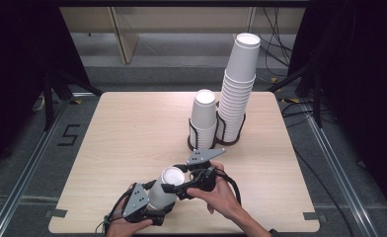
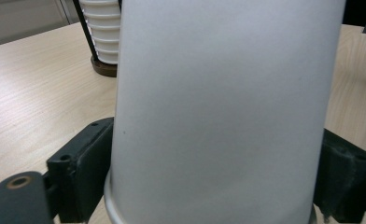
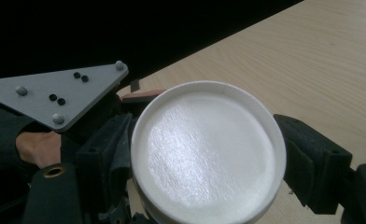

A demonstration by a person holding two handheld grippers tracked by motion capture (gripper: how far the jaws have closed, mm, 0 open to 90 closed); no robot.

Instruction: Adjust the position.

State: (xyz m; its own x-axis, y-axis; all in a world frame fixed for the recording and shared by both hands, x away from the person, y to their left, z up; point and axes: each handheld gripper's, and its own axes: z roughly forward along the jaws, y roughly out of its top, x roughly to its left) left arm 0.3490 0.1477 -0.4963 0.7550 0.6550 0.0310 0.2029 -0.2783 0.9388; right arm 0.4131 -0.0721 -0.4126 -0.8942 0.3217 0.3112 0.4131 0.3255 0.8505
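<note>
Both grippers clamp 1 smooth, tapered white paper cup (image 1: 166, 190), base up.

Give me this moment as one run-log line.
left gripper: shut on paper cup, upside down | right gripper: jaws around cup base, contact unclear | two cup stacks in holders at table's far side
</note>
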